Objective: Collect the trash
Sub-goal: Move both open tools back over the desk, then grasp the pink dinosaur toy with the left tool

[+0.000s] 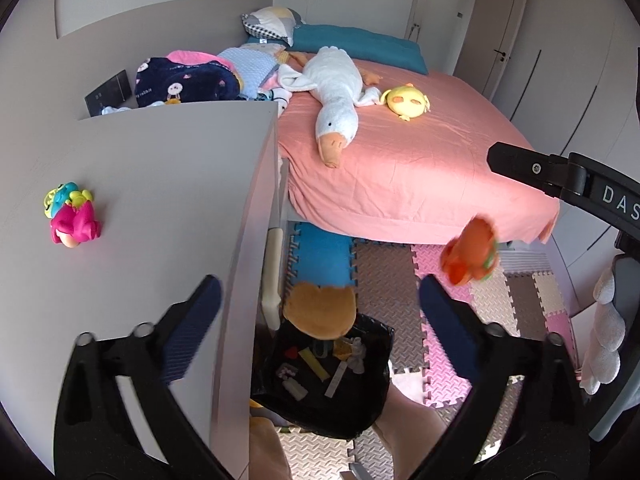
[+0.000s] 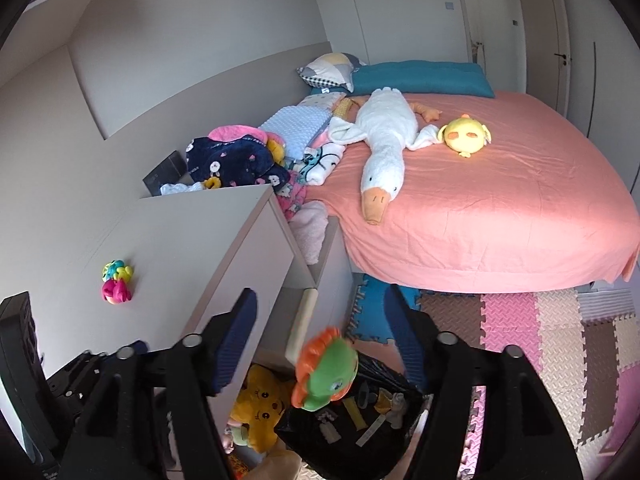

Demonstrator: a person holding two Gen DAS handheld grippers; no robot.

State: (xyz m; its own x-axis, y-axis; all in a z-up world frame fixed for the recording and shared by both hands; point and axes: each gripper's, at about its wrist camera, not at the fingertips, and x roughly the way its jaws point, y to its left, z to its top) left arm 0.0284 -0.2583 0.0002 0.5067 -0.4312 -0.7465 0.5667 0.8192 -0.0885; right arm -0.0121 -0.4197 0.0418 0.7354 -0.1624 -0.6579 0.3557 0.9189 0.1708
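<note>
The orange-and-green toy (image 2: 326, 368) sits at the mouth of the black trash bag (image 2: 352, 436), about 6 o'clock from the right gripper (image 2: 320, 340) in the right wrist view, low between its two fingers, which stand wide apart and clamp on nothing. It looks free of both fingers; whether it is falling or resting on the bag's edge I cannot tell. In the left wrist view the same toy (image 1: 470, 256) is a blurred orange shape at 2 o'clock from the left gripper (image 1: 320, 312), whose fingers are also apart and empty. So the right gripper is the nearer one.

The toy is soft-looking, with a green head, an orange crest and orange underside; its long axis runs roughly 12 to 6 in the right view. The bag already holds small scraps: yellow strips, white bits, something grey.

Outward, a pink and yellow toy (image 1: 70, 216) lies on the grey worktop (image 1: 160, 180), at 10 o'clock from the left gripper. Beyond is the bed (image 2: 500, 216) with a white goose plush (image 2: 384, 144).
</note>
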